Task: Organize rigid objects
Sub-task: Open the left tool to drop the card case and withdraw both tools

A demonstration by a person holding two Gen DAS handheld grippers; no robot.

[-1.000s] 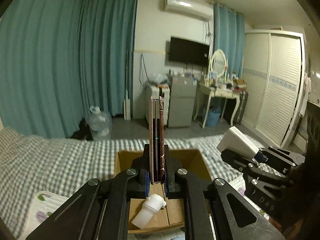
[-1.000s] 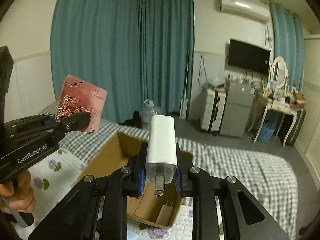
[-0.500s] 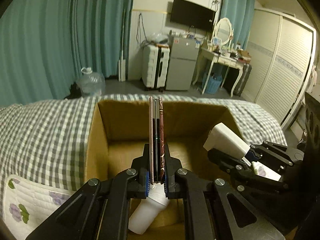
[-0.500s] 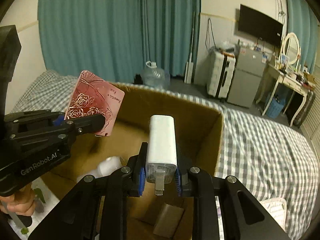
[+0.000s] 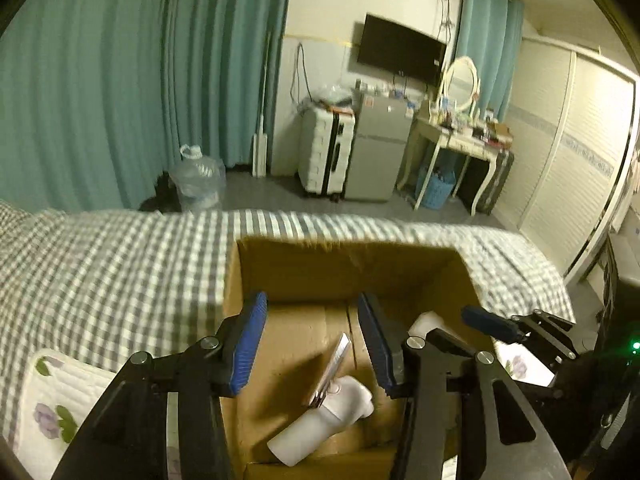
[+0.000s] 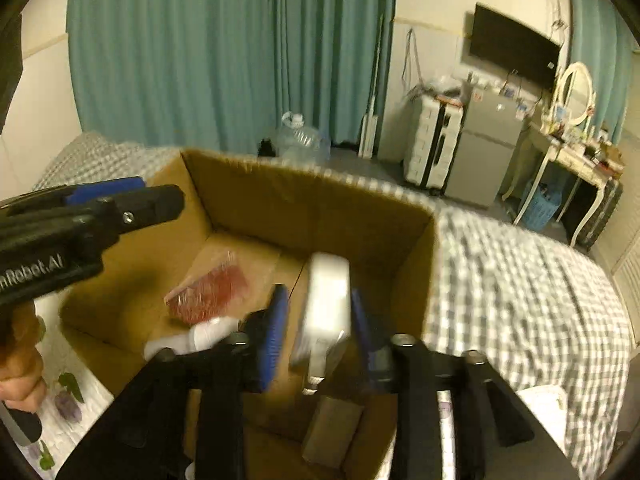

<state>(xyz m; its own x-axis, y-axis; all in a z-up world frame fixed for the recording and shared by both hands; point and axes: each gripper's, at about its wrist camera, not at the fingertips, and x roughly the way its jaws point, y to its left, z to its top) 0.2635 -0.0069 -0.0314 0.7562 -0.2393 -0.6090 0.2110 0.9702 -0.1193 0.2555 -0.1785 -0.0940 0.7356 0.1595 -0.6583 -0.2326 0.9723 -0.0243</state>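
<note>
My left gripper (image 5: 311, 300) hangs over the open cardboard box (image 5: 344, 250), its jaws opening with nothing gripped. The red rose-patterned card (image 5: 333, 364) is loose below them, edge-on, just above a white bottle (image 5: 320, 424) on the box floor. In the right wrist view the card (image 6: 208, 292) shows blurred inside the box beside the bottle (image 6: 192, 336). My right gripper (image 6: 318, 291) is also over the box, jaws opening. The white charger (image 6: 326, 304) sits blurred between its pads, with a gap on the left side. The left gripper (image 6: 120, 204) reaches in from the left.
The box stands on a grey checked bed (image 5: 100, 272) with a flowered quilt (image 5: 52, 400) at the near side. A small brown block (image 6: 336, 428) lies in the box's near corner. A hand (image 6: 16, 360) holds the left gripper's handle. Furniture stands beyond the bed.
Both grippers have gone from shut to open. The red card has left the left jaws and dropped into the box. The charger has come loose between the right pads.
</note>
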